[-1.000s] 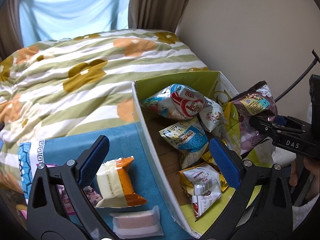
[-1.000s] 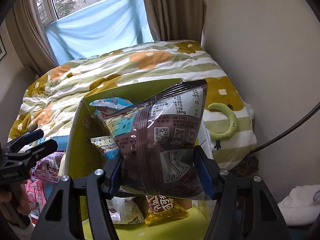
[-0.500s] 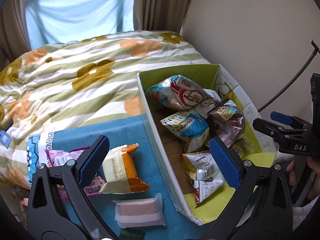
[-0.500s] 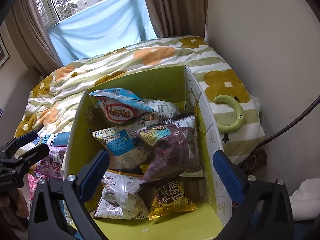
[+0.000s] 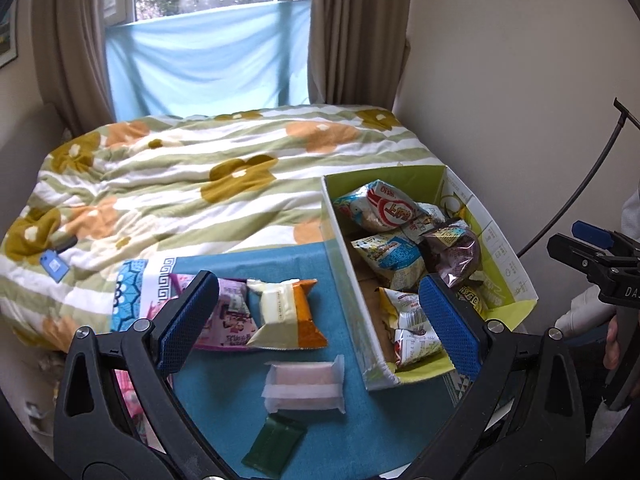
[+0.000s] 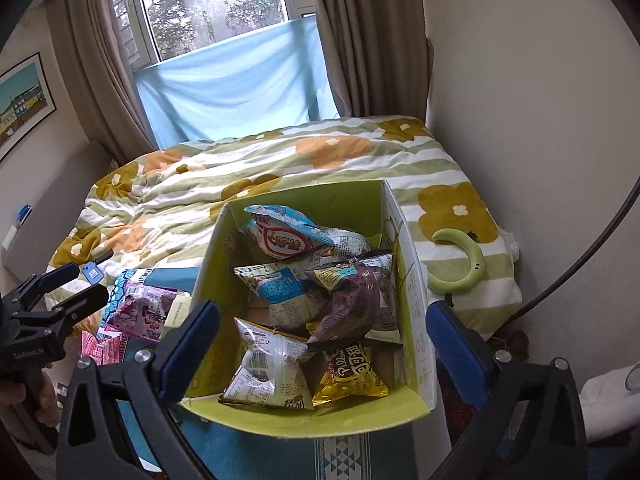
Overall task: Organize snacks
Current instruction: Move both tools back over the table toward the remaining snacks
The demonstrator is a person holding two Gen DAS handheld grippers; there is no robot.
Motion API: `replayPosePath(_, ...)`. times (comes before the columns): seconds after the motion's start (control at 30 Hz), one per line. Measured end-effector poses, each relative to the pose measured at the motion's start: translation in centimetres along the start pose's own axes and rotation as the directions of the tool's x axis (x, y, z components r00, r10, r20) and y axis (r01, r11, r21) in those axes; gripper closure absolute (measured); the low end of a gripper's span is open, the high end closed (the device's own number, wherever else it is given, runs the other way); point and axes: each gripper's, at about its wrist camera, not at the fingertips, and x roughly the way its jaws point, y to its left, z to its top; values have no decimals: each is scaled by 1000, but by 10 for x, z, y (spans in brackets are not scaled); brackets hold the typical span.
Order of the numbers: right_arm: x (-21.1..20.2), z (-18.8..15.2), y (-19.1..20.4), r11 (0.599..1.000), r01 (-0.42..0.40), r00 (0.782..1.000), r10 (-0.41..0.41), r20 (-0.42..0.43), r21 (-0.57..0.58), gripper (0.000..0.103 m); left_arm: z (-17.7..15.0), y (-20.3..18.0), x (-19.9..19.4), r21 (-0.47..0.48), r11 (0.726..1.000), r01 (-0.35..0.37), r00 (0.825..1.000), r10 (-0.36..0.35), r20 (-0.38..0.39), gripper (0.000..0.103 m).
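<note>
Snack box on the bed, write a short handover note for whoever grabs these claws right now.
Left claw: open, empty, over the loose snacks on the blue cloth.
Right claw: open, empty, above the box.
Done: the box holds several bags, including the purple bag, the yellow bag and the red-and-white bag.
Left: outside the box, the orange-and-cream pack, the pink wafer pack, the dark green packet, and the purple packets by the box's left wall.
Judgement: probably take the orange-and-cream pack next with the left claw.

Green-lined box (image 6: 304, 196), teal cloth (image 5: 280, 260), flower-striped quilt (image 5: 180, 176)
</note>
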Motion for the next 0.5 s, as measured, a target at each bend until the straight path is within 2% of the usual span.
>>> replayPosePath(0.27,-46,-25,32,995,-25,996,33,83,-96,0,-54,24,-66,-74,994,-85,996,87,27,3)
replayPosePath(0.37,-51,-37,41,994,-32,995,42,93,-104,0,-76,32,-80,-83,990,-115,993,118,21,3)
replayPosePath(0.5,-53,-54,51,992,-82,992,90,89,-95,0,-102,39,-90,-82,988,-132,991,133,4,3)
